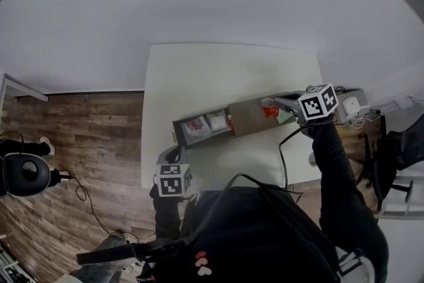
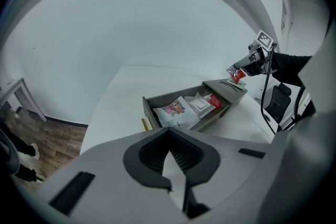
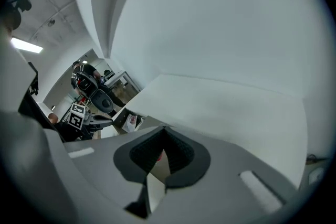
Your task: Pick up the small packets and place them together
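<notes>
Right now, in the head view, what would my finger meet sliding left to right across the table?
left gripper → printed packet → white packet → boxed red packet → held red packet, pinched by the right gripper

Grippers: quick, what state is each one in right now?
Left gripper: closed, nothing between its jaws.
Right gripper: closed on a small red packet.
</notes>
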The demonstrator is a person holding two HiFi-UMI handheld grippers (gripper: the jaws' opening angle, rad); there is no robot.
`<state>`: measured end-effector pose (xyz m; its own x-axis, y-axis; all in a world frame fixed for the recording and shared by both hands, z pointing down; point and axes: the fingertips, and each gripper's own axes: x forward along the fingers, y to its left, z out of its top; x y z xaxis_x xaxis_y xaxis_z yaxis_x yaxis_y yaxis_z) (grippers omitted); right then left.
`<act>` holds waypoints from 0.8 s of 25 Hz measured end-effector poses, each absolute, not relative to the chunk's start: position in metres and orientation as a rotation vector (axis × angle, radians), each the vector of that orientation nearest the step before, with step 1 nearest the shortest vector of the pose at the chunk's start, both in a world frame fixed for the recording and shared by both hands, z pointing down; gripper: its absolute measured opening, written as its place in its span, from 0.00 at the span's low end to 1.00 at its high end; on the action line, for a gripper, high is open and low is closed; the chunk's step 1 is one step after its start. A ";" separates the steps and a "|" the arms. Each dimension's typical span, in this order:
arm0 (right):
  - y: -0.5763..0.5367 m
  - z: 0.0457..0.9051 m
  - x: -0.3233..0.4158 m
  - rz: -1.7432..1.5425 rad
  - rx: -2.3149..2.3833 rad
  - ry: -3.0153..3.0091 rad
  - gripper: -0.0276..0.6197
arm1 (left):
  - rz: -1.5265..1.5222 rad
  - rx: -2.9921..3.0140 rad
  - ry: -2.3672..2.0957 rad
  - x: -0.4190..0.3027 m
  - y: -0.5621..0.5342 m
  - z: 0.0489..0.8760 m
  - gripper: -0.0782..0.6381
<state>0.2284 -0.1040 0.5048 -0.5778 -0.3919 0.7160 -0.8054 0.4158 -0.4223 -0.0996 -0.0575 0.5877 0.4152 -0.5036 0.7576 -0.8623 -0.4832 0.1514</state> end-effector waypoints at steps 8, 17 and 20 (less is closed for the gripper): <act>-0.099 0.527 0.261 1.193 1.086 -2.121 0.05 | 0.886 2.142 -1.168 -0.099 -0.057 0.588 0.11; -0.101 0.545 0.285 1.156 1.158 -2.044 0.05 | 0.885 2.130 -1.181 -0.100 -0.056 0.586 0.11; -0.103 0.549 0.291 1.148 1.185 -2.030 0.05 | 0.887 2.125 -1.179 -0.100 -0.055 0.587 0.11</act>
